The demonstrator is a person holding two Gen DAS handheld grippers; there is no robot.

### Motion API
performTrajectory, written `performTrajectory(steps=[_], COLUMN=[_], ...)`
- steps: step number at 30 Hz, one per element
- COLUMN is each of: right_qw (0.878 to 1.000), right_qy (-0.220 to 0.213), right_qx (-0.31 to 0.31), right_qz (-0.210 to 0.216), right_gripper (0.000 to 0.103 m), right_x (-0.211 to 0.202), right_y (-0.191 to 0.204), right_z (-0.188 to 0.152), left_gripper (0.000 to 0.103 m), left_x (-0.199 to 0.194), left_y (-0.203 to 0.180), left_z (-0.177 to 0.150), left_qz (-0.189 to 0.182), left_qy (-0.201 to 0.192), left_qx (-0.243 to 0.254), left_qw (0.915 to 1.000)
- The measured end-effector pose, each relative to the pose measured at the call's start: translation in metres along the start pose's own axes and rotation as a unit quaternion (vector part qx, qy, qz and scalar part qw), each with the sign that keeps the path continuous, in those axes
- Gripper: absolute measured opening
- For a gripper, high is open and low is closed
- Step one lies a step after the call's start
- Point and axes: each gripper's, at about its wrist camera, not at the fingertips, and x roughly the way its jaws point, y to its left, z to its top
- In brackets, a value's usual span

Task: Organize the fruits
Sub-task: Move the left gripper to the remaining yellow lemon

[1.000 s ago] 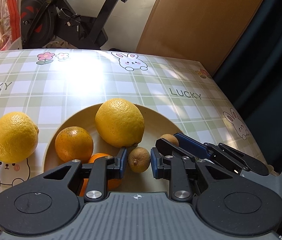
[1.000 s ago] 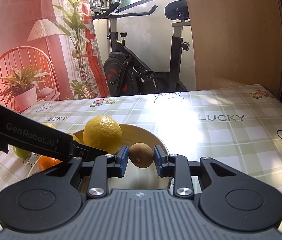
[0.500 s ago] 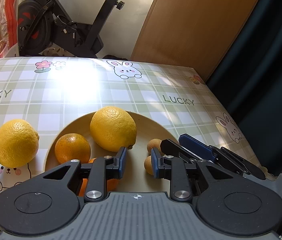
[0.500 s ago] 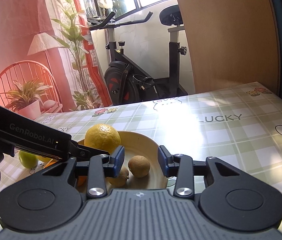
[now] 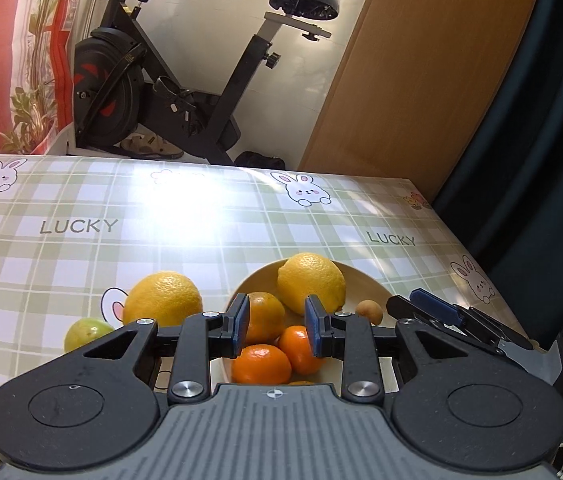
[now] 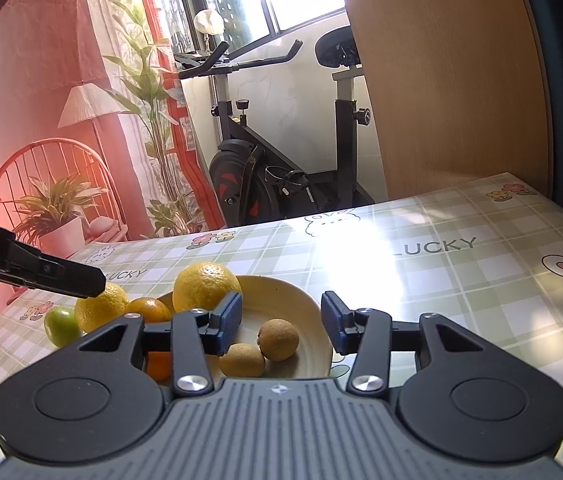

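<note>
Can't see the plate's near rim, cut off behind both tools. Right tool opening, empty, two brown fruits just below in plate. Left tool opening too, empty above oranges. Second lemon and green fruit out on surface.

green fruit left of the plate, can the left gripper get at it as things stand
Probably yes: the green fruit lies bare on the table beside the lemon, nothing over it, and the left gripper, jaws opening, holds nothing.
</note>
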Motion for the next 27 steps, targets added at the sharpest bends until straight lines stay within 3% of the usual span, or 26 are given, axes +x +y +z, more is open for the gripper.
performTrajectory(steps=[9,14,19,27], right_qw=[0.999,0.999,1.0,0.991], right_qy=[0.006,0.012,0.013,0.067], right_qx=[0.002,0.026,-0.019,-0.106], right_qz=[-0.032,-0.028,0.001,0.048], right_gripper=[0.047,0.048,0.049,0.052], right_x=[-0.004,-0.005,-0.003,0.033], right_y=[0.004,0.014,0.052,0.111], right_z=[0.002,0.005,0.017,0.024], left_gripper=[0.032,0.032,0.032,0.032], left_x=[-0.045,-0.051,-0.046,-0.017], left_y=[0.046,0.073,0.087,0.109], left_z=[0.02,0.02,0.01,0.0], left_qz=[0.034,0.041,0.03,-0.001], left_qy=[-0.033,-0.045,-0.046,-0.034], left_qx=[0.001,-0.027,-0.042,-0.068], left_qw=[0.9989,0.9978,0.9976,0.9971])
